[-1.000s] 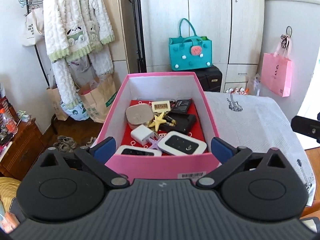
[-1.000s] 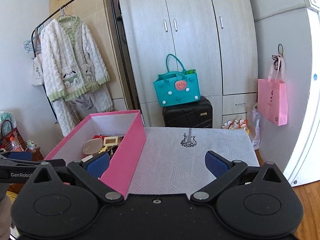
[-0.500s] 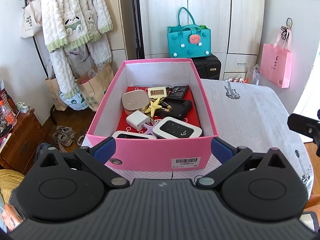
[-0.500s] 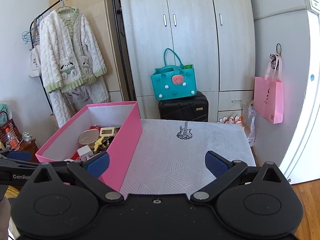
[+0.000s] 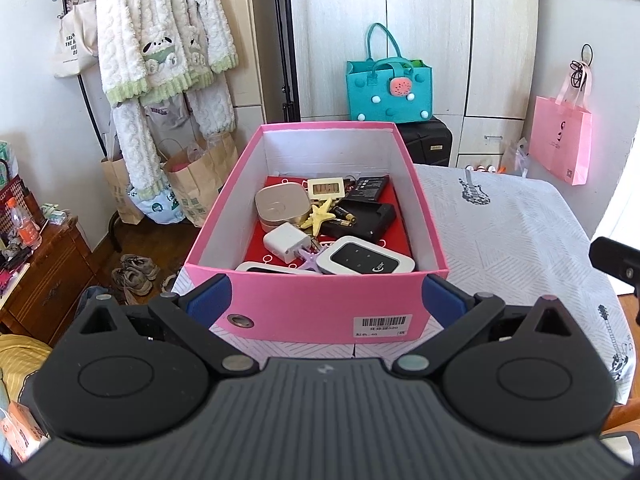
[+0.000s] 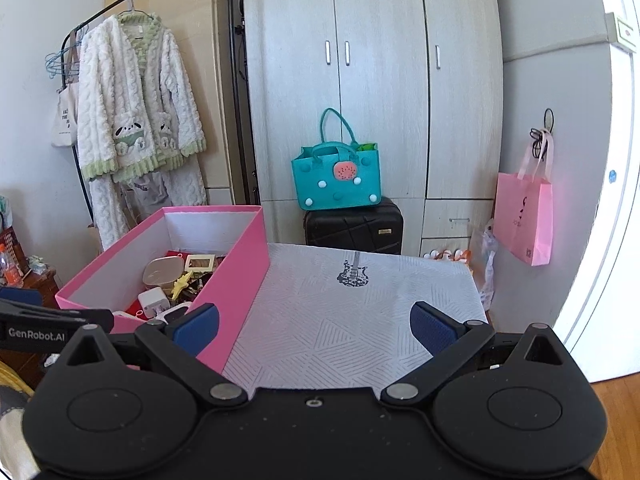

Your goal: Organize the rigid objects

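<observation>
Both jaws wide and empty: left gripper (image 5: 326, 294) faces pink box (image 5: 320, 312) at frame centre, so reach over the near wall for the white router (image 5: 364, 260); right gripper (image 6: 314, 328) waits over tablecloth (image 6: 360, 320).

Bare tablecloth (image 6: 360, 320) right of the open-topped pink box (image 5: 320, 312), its floor crowded with gadgets.

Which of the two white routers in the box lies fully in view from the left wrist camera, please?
The right router, its black screen showing whole. The left router lies mostly hidden behind the pink box front wall.
</observation>
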The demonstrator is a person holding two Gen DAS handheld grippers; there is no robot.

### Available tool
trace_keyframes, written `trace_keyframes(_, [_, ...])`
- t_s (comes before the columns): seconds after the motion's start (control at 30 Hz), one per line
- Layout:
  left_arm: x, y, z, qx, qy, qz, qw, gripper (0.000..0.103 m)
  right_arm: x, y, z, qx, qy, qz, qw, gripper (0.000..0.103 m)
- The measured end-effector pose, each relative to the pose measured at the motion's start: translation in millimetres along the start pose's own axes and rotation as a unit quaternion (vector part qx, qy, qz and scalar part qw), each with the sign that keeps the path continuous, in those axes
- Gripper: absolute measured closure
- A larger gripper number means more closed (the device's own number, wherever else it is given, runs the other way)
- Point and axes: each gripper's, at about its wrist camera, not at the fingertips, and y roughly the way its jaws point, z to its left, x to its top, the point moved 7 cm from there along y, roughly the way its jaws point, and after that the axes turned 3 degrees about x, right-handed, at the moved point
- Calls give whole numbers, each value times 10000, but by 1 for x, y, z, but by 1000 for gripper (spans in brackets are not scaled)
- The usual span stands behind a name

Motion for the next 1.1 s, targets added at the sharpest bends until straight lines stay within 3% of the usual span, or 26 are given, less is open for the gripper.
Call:
trace_keyframes(0.3, [-2,0,3,85,25,-139,9999,0,-4,-4,5,-49,-180,-106,9998,0])
trace_keyframes(1.1, [0,-1,5,24,60,-236,9997,0,-5,-13,-4,-291,218,-200,9991,0])
